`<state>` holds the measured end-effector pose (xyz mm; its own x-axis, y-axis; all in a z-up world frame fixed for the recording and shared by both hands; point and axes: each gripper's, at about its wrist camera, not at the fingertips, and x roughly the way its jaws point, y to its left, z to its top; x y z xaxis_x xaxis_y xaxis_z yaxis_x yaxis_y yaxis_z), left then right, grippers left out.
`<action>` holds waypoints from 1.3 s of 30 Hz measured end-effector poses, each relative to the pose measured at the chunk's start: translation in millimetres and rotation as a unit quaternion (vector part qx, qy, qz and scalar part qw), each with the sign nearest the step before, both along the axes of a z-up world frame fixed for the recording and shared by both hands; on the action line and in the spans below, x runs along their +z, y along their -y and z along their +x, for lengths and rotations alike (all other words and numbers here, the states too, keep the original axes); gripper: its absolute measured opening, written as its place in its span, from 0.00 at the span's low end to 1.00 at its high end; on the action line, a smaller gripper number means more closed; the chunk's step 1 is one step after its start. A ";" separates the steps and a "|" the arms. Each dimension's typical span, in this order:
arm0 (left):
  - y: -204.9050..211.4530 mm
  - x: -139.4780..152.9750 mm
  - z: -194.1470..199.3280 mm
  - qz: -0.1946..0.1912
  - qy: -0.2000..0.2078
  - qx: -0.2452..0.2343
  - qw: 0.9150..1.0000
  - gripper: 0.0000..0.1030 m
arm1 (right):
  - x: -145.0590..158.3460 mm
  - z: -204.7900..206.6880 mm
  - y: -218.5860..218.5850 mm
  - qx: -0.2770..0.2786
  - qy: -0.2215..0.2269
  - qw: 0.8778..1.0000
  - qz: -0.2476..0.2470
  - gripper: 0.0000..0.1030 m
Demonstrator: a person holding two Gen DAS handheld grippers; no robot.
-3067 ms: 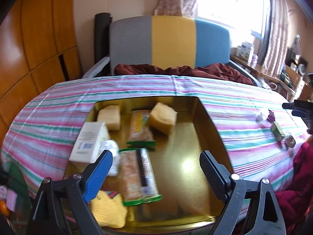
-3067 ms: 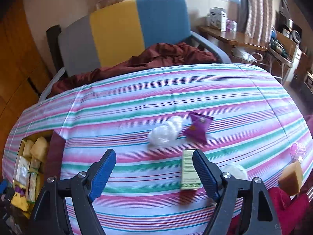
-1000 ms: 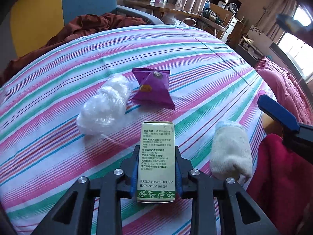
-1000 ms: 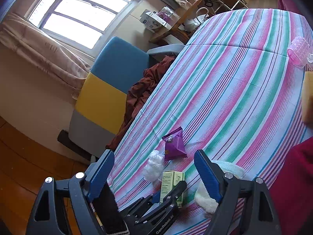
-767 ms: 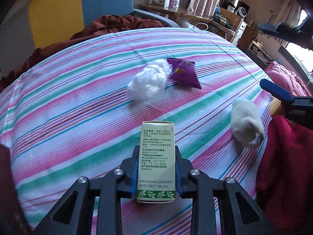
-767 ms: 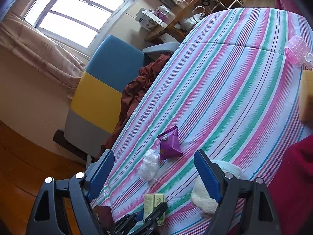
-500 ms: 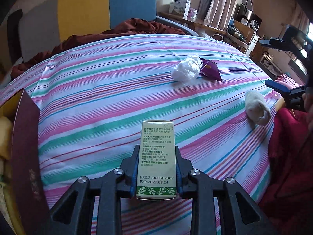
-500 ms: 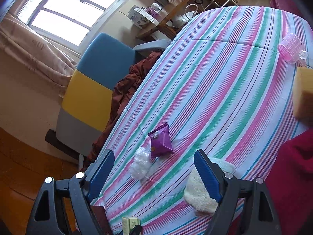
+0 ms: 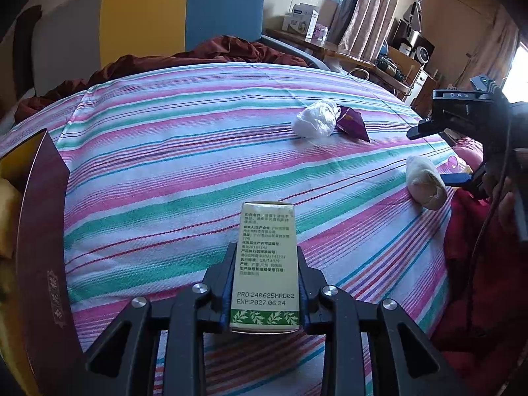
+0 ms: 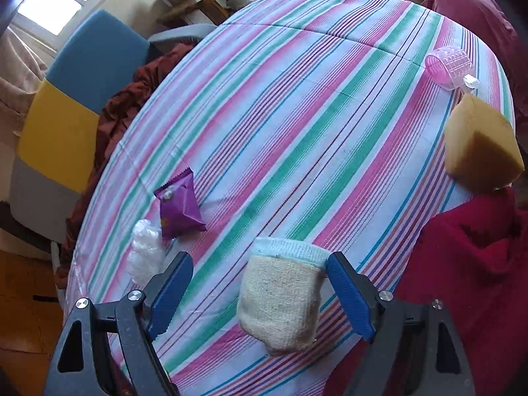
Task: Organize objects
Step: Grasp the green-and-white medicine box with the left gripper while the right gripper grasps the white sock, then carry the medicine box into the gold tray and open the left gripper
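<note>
My left gripper (image 9: 264, 277) is shut on a small green-and-cream box (image 9: 266, 264) and holds it above the striped tablecloth (image 9: 184, 178). The dark red wall of the gold box (image 9: 39, 231) stands at the left edge. My right gripper (image 10: 260, 280) is open, its blue pads either side of a rolled cream sock (image 10: 280, 293) lying on the cloth; the sock (image 9: 425, 182) also shows in the left wrist view. A purple snack packet (image 10: 180, 203) and a clear plastic wad (image 10: 145, 254) lie farther left.
A tan sponge (image 10: 478, 145) and a pink hair roller (image 10: 450, 67) lie near the table's right edge. A red garment (image 10: 462, 264) is at the near right. A grey, yellow and blue chair (image 9: 148, 16) stands behind the table.
My left gripper has carried the small box left, toward the gold box. My right gripper has lowered onto the sock, which now sits between its open pads.
</note>
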<state>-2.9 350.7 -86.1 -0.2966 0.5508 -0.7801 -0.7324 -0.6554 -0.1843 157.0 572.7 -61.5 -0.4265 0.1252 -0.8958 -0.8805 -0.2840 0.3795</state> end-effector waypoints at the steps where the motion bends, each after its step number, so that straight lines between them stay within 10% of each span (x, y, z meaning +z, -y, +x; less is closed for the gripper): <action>1: 1.5 0.1 0.4 0.001 -0.001 0.000 1.000 0.30 | -1.1 -2.2 1.1 0.005 0.012 1.000 0.002 0.83; 7: 3.4 -2.1 1.7 0.012 -0.006 -0.005 1.000 0.30 | -10.8 -19.5 5.3 0.043 0.091 0.995 0.009 0.80; 10: 3.5 -3.2 2.1 0.015 -0.008 -0.005 1.000 0.30 | -11.4 -34.9 13.1 0.080 0.135 0.987 0.041 0.49; 21: 3.8 -6.1 5.1 0.017 -0.027 -0.007 0.999 0.30 | -5.8 -78.6 71.1 0.238 0.094 0.959 0.122 0.46; 39: 1.0 -6.9 9.2 0.011 -0.039 -0.004 0.999 0.31 | -15.8 -84.7 58.7 0.220 0.092 0.968 0.073 0.57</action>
<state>6.3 349.6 -93.0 -0.3525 0.5702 -0.7420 -0.7499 -0.6465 -0.1404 72.3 513.9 -77.3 -0.3022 0.0985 -0.9481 -0.7103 -0.6866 0.1551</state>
